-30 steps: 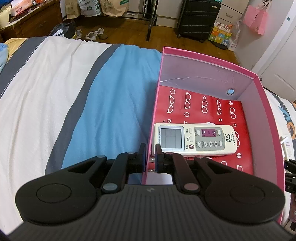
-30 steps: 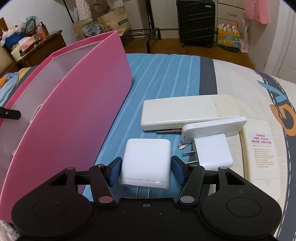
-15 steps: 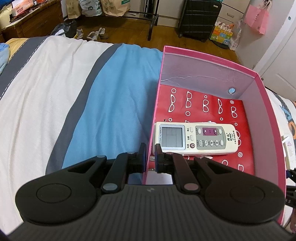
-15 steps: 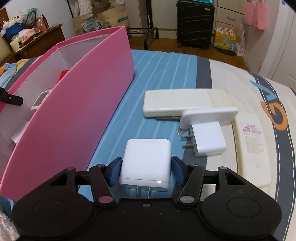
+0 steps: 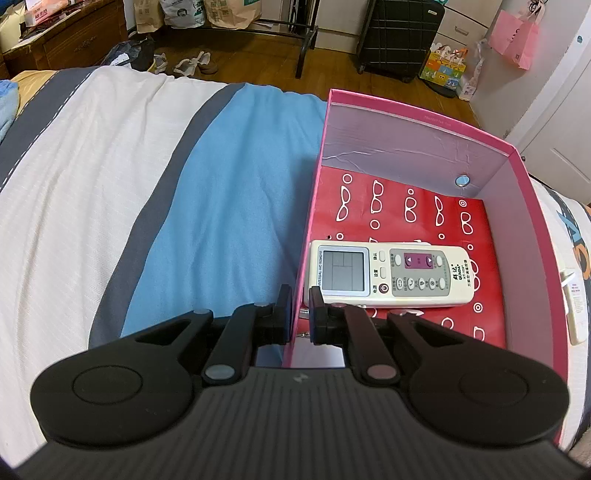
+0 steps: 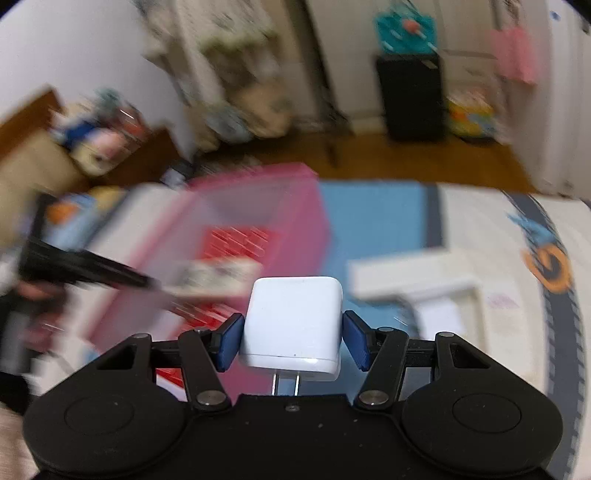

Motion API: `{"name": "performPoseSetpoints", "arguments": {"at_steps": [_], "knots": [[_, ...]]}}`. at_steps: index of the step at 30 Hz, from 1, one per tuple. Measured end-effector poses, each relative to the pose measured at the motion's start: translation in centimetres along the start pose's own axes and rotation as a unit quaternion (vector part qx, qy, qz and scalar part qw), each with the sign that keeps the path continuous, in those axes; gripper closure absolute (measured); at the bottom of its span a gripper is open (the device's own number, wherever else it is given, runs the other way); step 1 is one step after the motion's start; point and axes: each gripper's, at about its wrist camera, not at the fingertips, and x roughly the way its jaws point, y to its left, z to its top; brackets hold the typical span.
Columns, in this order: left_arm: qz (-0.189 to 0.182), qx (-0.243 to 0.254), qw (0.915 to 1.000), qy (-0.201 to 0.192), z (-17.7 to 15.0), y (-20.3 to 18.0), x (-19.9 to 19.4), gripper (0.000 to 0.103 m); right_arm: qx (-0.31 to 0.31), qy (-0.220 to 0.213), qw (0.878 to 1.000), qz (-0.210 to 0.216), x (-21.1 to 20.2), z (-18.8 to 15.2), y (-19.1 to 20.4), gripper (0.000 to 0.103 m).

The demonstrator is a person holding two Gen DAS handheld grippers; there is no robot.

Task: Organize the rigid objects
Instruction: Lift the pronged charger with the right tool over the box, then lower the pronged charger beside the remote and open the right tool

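Observation:
A pink box (image 5: 517, 206) with a red patterned floor stands on the bed. A white air-conditioner remote (image 5: 388, 275) lies inside it. My left gripper (image 5: 298, 314) is shut on the box's near left wall. My right gripper (image 6: 293, 338) is shut on a white power adapter (image 6: 295, 321), prongs toward the camera, held in the air above the bed, to the right of the pink box (image 6: 258, 206). The right wrist view is blurred by motion.
Several white devices (image 6: 413, 288) lie on the bed right of the box, blurred. The bedspread (image 5: 147, 192) has white, grey and blue stripes. Beyond the bed are a black suitcase (image 5: 399, 33), a rack, bags and a wooden dresser.
My right gripper has lifted the adapter off the bed and swung up and leftward toward the box. The left gripper and box have stayed nearly still.

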Motion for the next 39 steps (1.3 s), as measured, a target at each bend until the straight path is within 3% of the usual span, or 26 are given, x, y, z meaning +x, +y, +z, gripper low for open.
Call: {"name": "performPoseSetpoints", "arguments": {"at_steps": [4,7,12,15,20,21,22,24,32,37,39], "knots": [[-0.002,-0.001,1.0000,0.001,0.1,0.1,0.0,0.096,-0.025,-0.008,0.998,0.064,-0.4,1.2,3.6,0.040],[-0.007,-0.002,1.0000,0.000,0.0,0.3,0.0,0.096,-0.028,0.024,0.994,0.104,1.6,1.5,6.0,0.040],[-0.021,-0.017,0.9996,-0.002,-0.1,1.1,0.0,0.096,-0.024,0.066,0.988,0.137,5.7,-0.2,9.2,0.040],[-0.027,-0.017,0.9995,-0.003,-0.2,1.2,0.0,0.096,-0.032,0.091,0.989,0.111,8.5,-1.0,10.6,0.040],[-0.031,-0.017,0.9994,-0.004,-0.2,1.3,-0.1,0.096,-0.061,0.115,0.991,0.029,12.5,-1.4,12.1,0.043],[-0.032,-0.017,0.9993,-0.005,-0.2,1.3,0.0,0.096,-0.066,0.120,0.990,0.025,13.1,-1.4,12.1,0.055],[-0.033,-0.017,0.9993,-0.005,-0.2,1.4,0.0,0.096,-0.063,0.127,0.990,0.027,13.5,-1.3,12.0,0.064],[-0.034,-0.018,0.9992,-0.005,-0.2,1.4,-0.1,0.096,-0.061,0.140,0.988,0.027,14.3,-1.0,12.0,0.067],[-0.036,-0.021,0.9991,-0.005,-0.1,1.4,-0.1,0.096,-0.006,0.152,0.987,0.052,14.5,0.3,10.5,0.068],[-0.035,-0.020,0.9992,-0.005,0.0,1.5,-0.1,0.096,0.101,0.190,0.970,0.111,15.6,0.6,7.4,0.071],[-0.035,-0.022,0.9991,-0.004,0.0,1.5,0.0,0.096,0.094,0.195,0.970,0.109,15.7,0.4,7.4,0.074]]}}
